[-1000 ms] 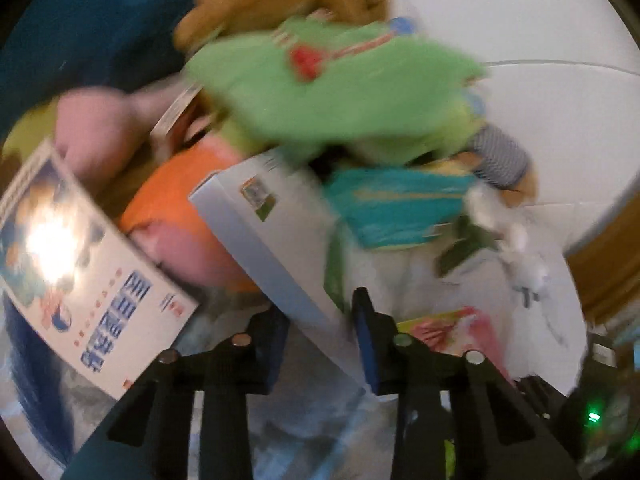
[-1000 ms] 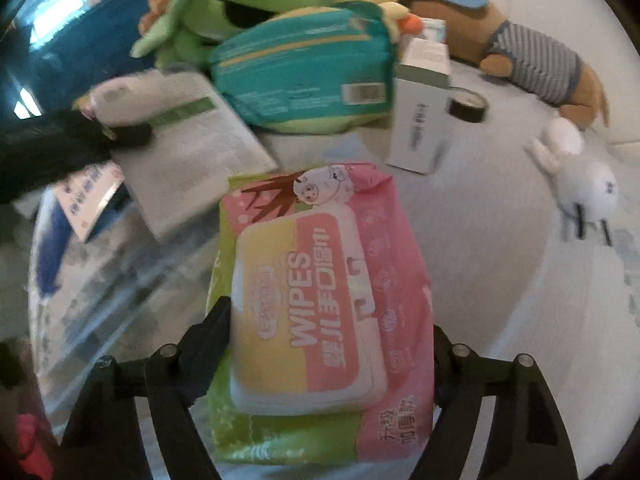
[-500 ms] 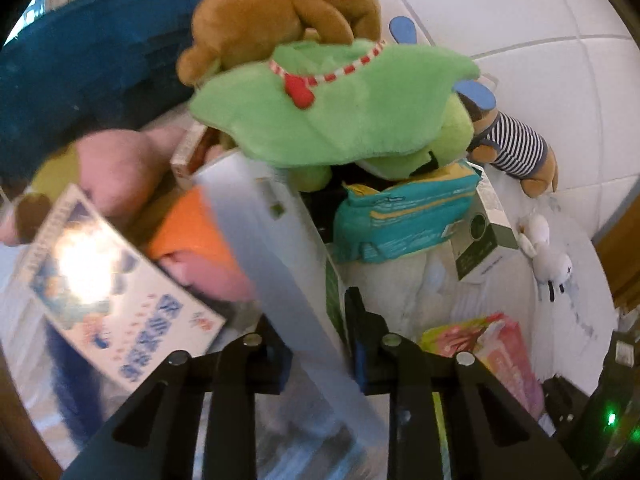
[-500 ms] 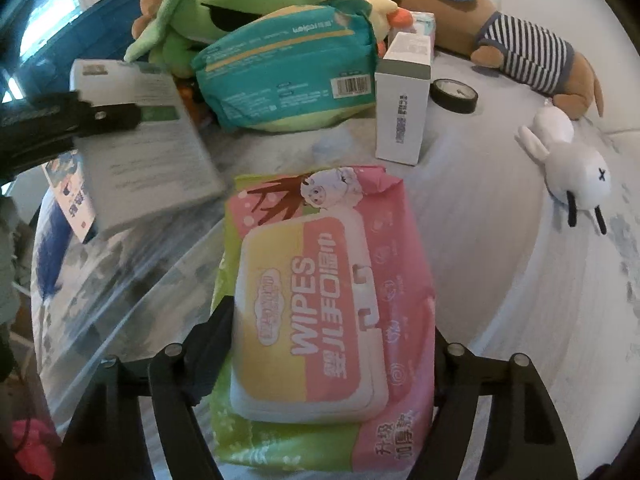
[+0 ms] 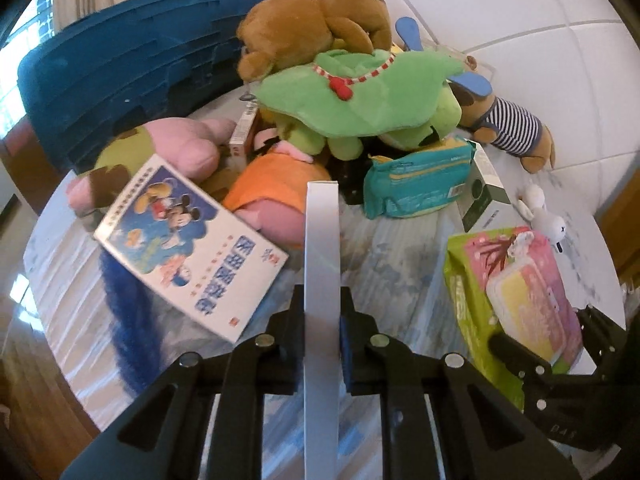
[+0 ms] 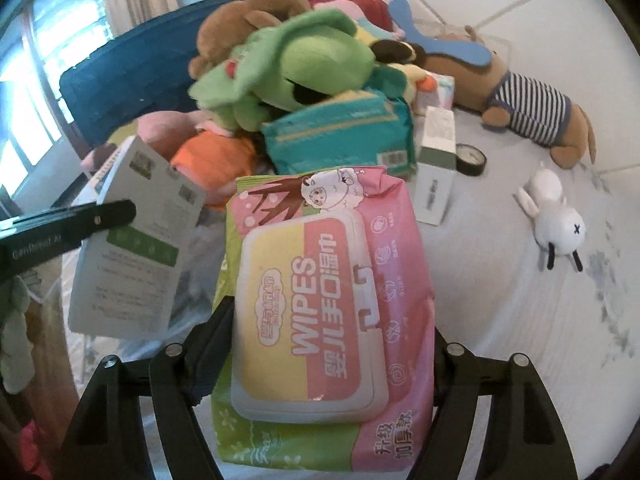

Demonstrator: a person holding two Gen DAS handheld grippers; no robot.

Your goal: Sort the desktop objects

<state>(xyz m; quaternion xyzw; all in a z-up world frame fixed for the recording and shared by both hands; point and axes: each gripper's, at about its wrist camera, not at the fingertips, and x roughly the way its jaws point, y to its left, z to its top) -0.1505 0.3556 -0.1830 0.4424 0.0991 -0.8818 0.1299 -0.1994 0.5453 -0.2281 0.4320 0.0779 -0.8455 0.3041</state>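
The left gripper (image 5: 322, 320) has its jaws clamped on the thin edge of a flat white booklet (image 5: 321, 280), held on edge above the surface (image 5: 400, 256). The right gripper (image 6: 332, 344) has its jaws pressed against both sides of a pink wipes pack (image 6: 332, 292), which sits between them, lifted slightly.

Both items look ready to carry to their sorting places. To do this well, keep the booklet from swinging, since only a narrow strip is pinched, and hold the soft pack level so it cannot slide out.

Further out lie one Mickey Mouse book (image 5: 188, 248), one teal tissue pack (image 6: 340, 136), one upright white-and-green box (image 6: 436, 168), one tape roll (image 6: 470, 159) and one small white rabbit toy (image 6: 554, 220). The plush heap includes a green frog (image 5: 360, 100), a brown bear (image 5: 312, 24) and a striped-shirt dog (image 6: 520, 96), beside a blue crate (image 5: 140, 80).
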